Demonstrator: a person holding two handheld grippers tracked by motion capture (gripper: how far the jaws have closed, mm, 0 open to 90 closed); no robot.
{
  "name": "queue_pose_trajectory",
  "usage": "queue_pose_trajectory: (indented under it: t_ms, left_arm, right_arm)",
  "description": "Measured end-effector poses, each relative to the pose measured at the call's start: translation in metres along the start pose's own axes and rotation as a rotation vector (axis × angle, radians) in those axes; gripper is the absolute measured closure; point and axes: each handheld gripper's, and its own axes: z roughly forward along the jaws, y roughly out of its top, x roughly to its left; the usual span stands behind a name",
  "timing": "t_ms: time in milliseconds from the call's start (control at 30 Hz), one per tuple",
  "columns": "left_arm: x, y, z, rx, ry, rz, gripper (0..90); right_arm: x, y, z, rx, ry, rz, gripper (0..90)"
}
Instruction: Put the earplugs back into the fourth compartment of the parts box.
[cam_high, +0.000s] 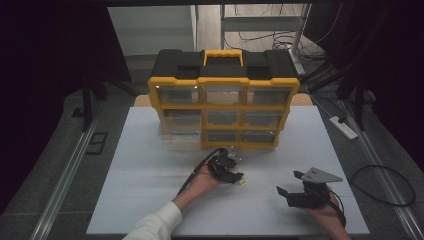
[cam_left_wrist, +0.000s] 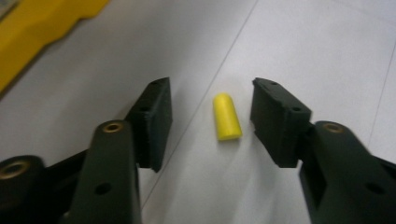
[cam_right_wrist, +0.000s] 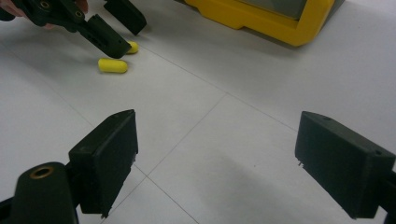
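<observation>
A small yellow foam plug (cam_left_wrist: 227, 117) lies on the white table between the jaws of my left gripper (cam_left_wrist: 211, 95), which stands open around it without touching. In the right gripper view that plug (cam_right_wrist: 133, 47) is half hidden behind a finger of the left gripper (cam_right_wrist: 122, 31), and a second yellow plug (cam_right_wrist: 113, 65) lies just beside it. From above, the left gripper (cam_high: 238, 177) points down at a yellow plug (cam_high: 242, 181) in front of the organizer. My right gripper (cam_high: 290, 183) hovers open and empty to the right (cam_right_wrist: 219, 128).
A yellow and black drawer organizer (cam_high: 223, 80) with clear drawers stands at the back of the white table (cam_high: 150, 190); its lower left drawer (cam_high: 177, 141) sticks out. A power strip (cam_high: 344, 127) and cables lie on the floor to the right.
</observation>
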Motion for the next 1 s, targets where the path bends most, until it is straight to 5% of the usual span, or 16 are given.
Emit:
queue_pose_trajectory:
  t_ms: [200,333,1000]
  left_arm:
    - [0.0,-0.001,-0.002,0.004,-0.03,0.011,78.2]
    - [0.0,-0.001,-0.005,-0.004,-0.024,0.009,80.2]
    - [-0.011,-0.004,-0.059,-0.263,-0.016,0.009,80.3]
  right_arm:
    - [0.0,0.0,0.0,0.004,-0.001,-0.003,14.0]
    - [0.0,0.0,0.0,0.006,-0.003,-0.005,14.0]
    - [0.001,0.0,0.0,0.004,-0.007,-0.008,14.0]
